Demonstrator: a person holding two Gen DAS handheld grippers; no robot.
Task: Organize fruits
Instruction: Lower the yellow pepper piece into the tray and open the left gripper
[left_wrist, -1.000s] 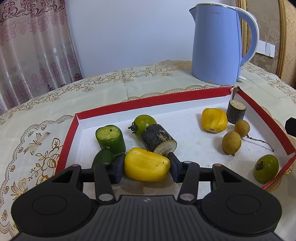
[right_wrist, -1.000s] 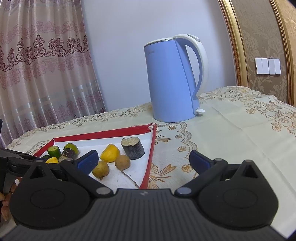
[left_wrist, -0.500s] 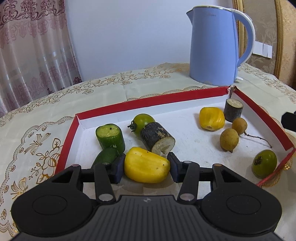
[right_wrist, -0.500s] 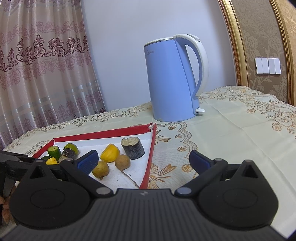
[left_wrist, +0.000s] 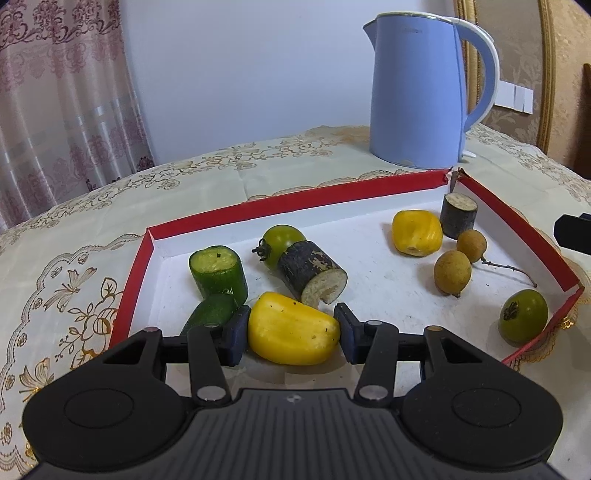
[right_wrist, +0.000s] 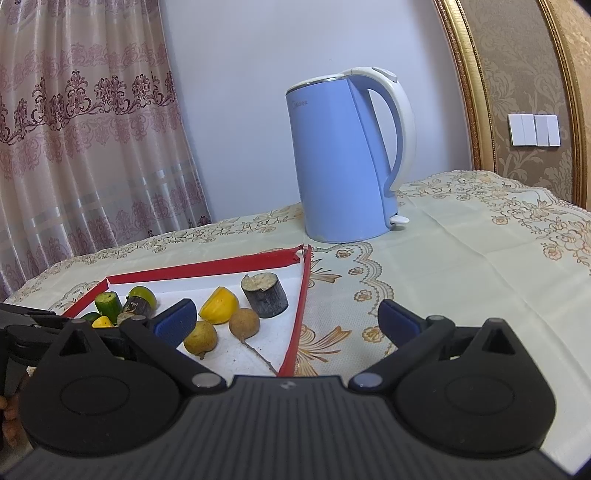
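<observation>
Left wrist view: the left gripper (left_wrist: 291, 328) pinches a smooth yellow fruit piece (left_wrist: 292, 328) at the lower centre, inside the red-edged tray (left_wrist: 295, 202).

Right wrist view: the right gripper (right_wrist: 284, 317) is spread wide and empty; only here 2 wall switches (right_wrist: 534, 130) show fully.

Glossy smooth plastic kettle (right_wrist: 343, 158); matt embroidered cloth tablecloth (right_wrist: 461, 266); matt cardboard tray (left_wrist: 295, 201); rough bark on cane piece (left_wrist: 308, 264).
</observation>
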